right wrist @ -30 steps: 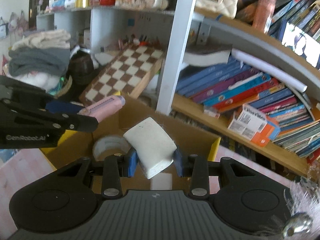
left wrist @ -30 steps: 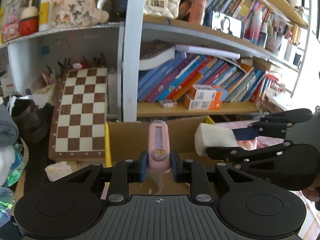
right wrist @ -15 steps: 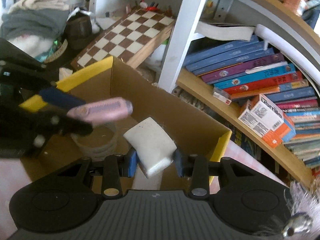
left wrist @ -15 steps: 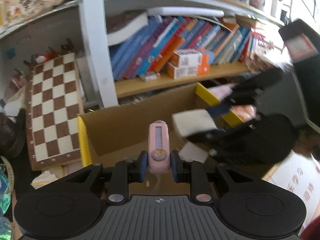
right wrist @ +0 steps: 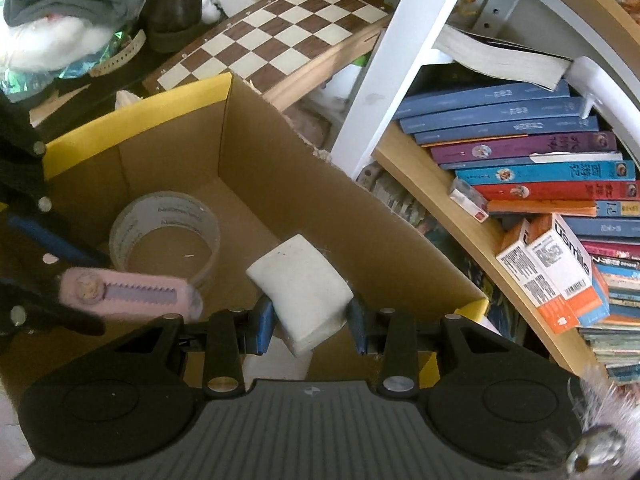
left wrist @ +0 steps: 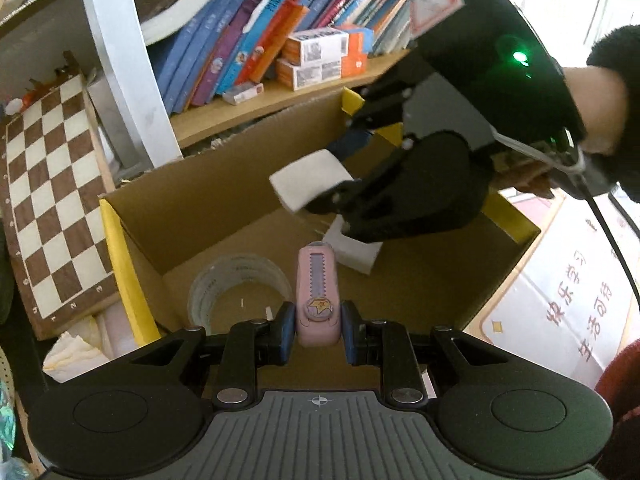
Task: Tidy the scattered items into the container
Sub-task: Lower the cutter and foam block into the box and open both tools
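The cardboard box [left wrist: 208, 196] is sitting open-topped in front of the bookshelf [right wrist: 460, 216], its yellow flap edges showing at the left rim and the far right corner. Inside, a roll of clear tape [right wrist: 164, 232] is lying flat on the box floor toward the left wall, and a white block [left wrist: 354, 250] is resting on the floor nearer the right side.

The left gripper [left wrist: 318, 332] is clamping a pink utility knife [left wrist: 318, 292] between its blue pads, the knife pointing forward over the near edge of the box, above the floor beside the tape roll. From the right wrist view the same knife [right wrist: 132, 294] is showing side-on, hanging over the box interior at the left.

The right gripper [right wrist: 310, 320] is squeezing a white eraser [right wrist: 304, 284] between its fingers, the eraser tilting and sticking out forward. In the left wrist view this eraser [left wrist: 310, 180] is hanging over the box opening, above the white block, with the gripper reaching in from the right rim.

A chessboard [left wrist: 48, 196] is leaning just beyond the left wall of the box. Orange-and-white cartons [left wrist: 320, 56] are stacking on the shelf behind the box's far wall, beside rows of books [right wrist: 520, 160]. A crumpled tissue [left wrist: 76, 350] is lying outside the box's near left corner.
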Tool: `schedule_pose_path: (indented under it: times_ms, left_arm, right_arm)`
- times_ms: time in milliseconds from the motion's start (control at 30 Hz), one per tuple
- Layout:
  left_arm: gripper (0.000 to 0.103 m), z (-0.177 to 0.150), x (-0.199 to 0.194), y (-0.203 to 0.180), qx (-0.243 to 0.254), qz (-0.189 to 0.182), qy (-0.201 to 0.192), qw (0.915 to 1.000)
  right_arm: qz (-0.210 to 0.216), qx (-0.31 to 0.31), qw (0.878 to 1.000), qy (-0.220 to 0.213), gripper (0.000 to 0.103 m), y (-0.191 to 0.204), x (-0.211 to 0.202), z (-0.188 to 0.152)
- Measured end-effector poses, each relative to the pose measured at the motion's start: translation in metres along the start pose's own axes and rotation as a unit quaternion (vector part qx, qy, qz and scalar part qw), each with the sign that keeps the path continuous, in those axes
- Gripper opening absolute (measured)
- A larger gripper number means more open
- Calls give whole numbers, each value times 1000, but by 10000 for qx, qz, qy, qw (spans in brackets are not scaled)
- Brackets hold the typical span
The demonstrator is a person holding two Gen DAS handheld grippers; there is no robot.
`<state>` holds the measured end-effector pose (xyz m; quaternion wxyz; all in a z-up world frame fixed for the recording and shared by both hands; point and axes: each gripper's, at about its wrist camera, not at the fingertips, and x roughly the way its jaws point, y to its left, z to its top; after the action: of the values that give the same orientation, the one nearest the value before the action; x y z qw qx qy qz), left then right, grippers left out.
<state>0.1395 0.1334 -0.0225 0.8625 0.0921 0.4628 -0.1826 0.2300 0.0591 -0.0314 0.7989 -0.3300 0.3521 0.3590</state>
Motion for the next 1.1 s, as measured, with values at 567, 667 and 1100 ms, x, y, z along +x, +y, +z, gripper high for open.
schedule_pose_path:
  times_ms: [567, 667, 1100]
  left_arm:
    - [23, -1, 18, 12, -576, -539, 357, 9962]
    - [23, -3, 19, 14, -713, -630, 372, 9948]
    - [24, -4, 21, 12, -859, -600, 371, 9938]
  right_arm:
    - [105, -375, 9987, 341, 35, 14, 39, 19]
    - [165, -426, 9982, 381, 35, 18, 43, 21]
    - [237, -533, 9969, 534, 37, 24, 50, 23]
